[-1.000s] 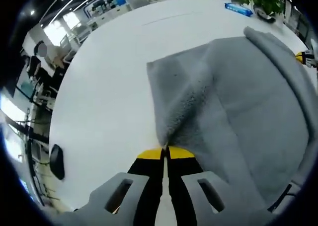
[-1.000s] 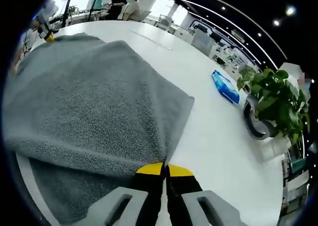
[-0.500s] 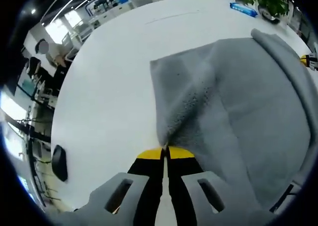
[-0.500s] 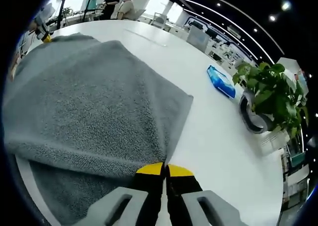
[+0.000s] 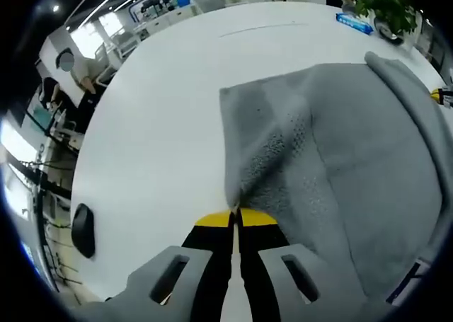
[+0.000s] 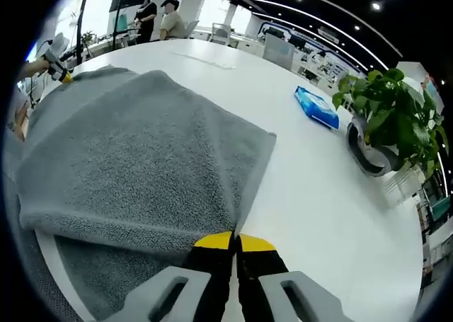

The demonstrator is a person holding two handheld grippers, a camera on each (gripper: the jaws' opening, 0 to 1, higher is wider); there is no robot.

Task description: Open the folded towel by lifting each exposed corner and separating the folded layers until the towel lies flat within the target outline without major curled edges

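The towel (image 5: pixel 340 159) runs off the left gripper view's right edge; its pinched corners are hidden between closed jaws.

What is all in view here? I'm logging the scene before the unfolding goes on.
towel: one, grey, on the white table, partly folded, a corner pinched by each tongs
table: one, white, under the towel
potted plant: one, green, near the table's far edge
blue pack: one, flat on the table beside the plant
black object: one, at the table's edge
people: two, standing beyond the table
left tongs: one, black with yellow tips, shut on the towel
right tongs: one, same colours, shut on the towel
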